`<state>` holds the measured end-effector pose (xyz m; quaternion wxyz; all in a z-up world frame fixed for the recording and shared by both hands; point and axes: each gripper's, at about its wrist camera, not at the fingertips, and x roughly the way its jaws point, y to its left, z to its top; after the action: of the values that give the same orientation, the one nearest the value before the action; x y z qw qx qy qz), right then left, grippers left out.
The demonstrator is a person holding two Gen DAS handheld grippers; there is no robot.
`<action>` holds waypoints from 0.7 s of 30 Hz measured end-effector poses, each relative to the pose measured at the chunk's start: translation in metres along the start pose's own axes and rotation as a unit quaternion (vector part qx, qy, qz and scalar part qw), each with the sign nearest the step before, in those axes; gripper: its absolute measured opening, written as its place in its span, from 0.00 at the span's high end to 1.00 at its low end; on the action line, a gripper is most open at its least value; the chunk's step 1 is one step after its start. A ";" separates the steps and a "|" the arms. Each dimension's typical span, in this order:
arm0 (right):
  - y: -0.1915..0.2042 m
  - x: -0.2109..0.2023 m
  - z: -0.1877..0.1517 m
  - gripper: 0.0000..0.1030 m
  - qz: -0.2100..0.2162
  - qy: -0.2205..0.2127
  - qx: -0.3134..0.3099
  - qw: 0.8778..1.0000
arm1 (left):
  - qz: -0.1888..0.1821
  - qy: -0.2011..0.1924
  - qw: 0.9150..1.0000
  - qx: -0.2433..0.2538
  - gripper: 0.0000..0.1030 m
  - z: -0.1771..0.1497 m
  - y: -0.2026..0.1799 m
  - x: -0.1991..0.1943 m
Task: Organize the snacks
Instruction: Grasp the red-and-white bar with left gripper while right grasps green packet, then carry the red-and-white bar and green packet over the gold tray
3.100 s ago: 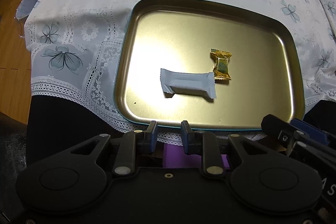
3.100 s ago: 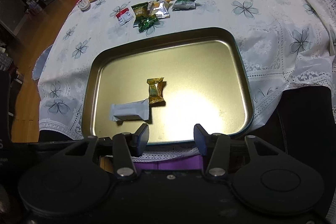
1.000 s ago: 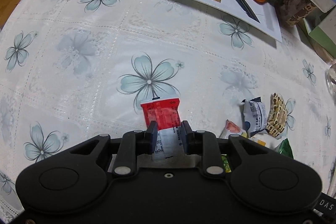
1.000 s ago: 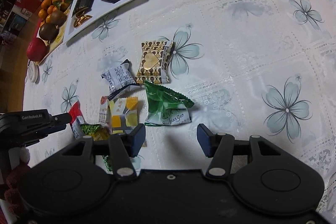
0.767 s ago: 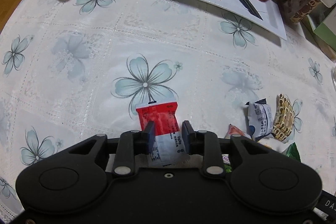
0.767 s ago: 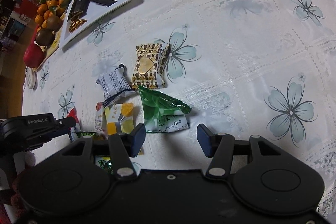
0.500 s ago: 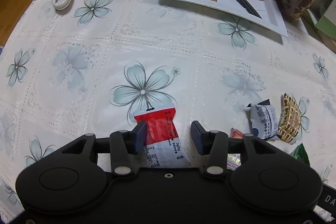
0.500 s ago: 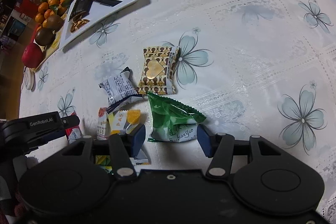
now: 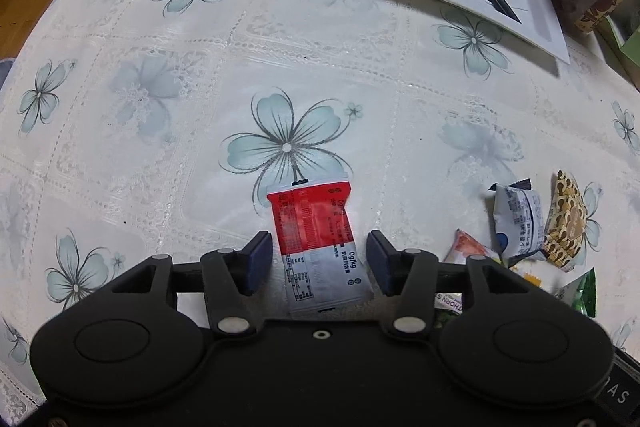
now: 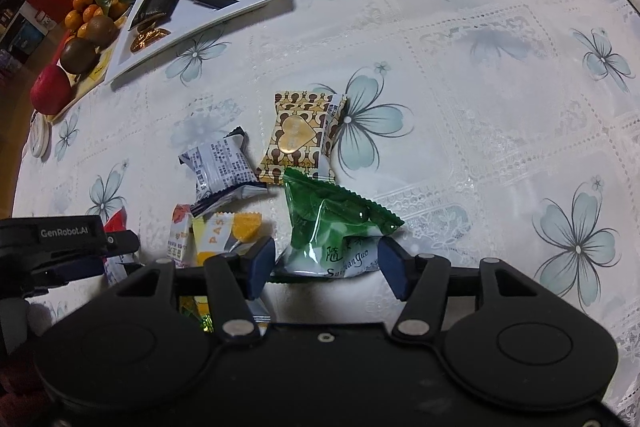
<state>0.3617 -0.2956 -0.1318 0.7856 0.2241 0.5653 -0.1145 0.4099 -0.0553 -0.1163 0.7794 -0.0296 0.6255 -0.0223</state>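
Fingers of my left gripper are spreading, pads clear of the red-and-white sachet lying flat between them; my right gripper is opening around the green packet on the floral tablecloth, untouched.

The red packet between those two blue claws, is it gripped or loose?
Loose. The red packet lies flat; the left gripper is opening, gaps either side.
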 end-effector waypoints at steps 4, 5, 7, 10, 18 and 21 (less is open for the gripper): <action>-0.004 -0.001 0.000 0.50 0.002 0.003 -0.001 1.000 | 0.016 -0.003 1.000 0.015 0.59 -0.002 -0.003 -0.002; -0.005 -0.003 0.000 0.51 0.005 0.006 -0.002 1.000 | 0.004 0.000 1.000 0.016 0.59 -0.003 -0.001 -0.003; -0.009 -0.007 -0.003 0.52 0.014 0.012 0.001 1.000 | -0.007 0.009 1.000 0.011 0.59 -0.007 0.002 -0.004; -0.015 -0.020 -0.007 0.52 0.024 0.016 0.011 1.000 | -0.004 0.008 1.000 0.008 0.59 -0.015 0.004 -0.013; -0.033 -0.075 -0.032 0.52 0.033 0.001 0.035 0.999 | -0.008 -0.012 1.000 0.015 0.59 -0.056 0.011 -0.072; -0.034 -0.097 -0.050 0.52 0.035 -0.003 0.032 0.999 | -0.013 -0.014 0.999 0.026 0.59 -0.079 0.013 -0.095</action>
<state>0.2727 -0.3086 -0.0612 0.7833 0.2685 0.5505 -0.1060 0.3122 -0.0370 -0.0421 0.7884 -0.0183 0.6130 -0.0483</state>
